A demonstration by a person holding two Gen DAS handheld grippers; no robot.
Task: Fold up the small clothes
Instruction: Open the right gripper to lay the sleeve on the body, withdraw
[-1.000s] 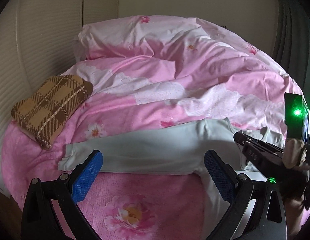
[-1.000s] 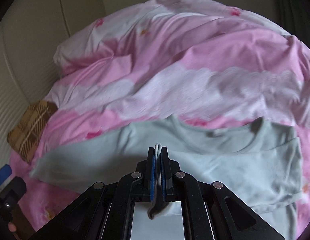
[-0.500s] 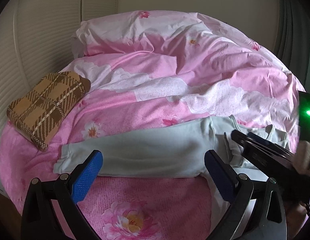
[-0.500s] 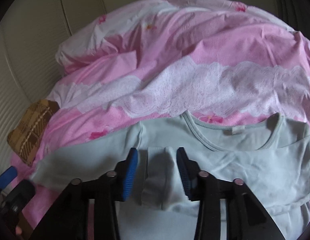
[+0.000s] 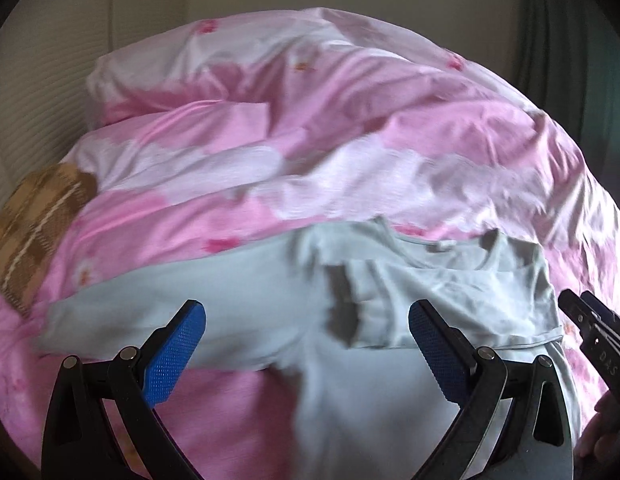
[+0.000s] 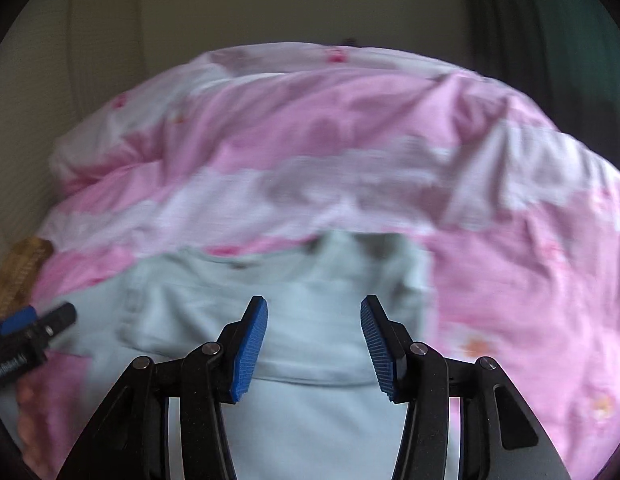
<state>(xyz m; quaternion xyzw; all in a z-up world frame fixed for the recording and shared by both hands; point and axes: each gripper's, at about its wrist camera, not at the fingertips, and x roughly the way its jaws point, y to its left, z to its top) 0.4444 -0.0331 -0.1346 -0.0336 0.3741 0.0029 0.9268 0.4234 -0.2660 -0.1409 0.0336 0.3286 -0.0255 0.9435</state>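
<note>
Released since a second ago, the sleeve now lies folded across the pale blue shirt, which rests on the pink bed just ahead of the spread right gripper. Left gripper spread too, above the shirt's outstretched sleeve.

Left gripper hovers low with its blue pads spread wide, nothing between them. Right gripper sits alongside, jaws parted too, blue pads apart and holding nothing. Each tool's black nose pokes into the other's view at the edge, so the two are side by side. Bare fingers wrap the left handle.
</note>
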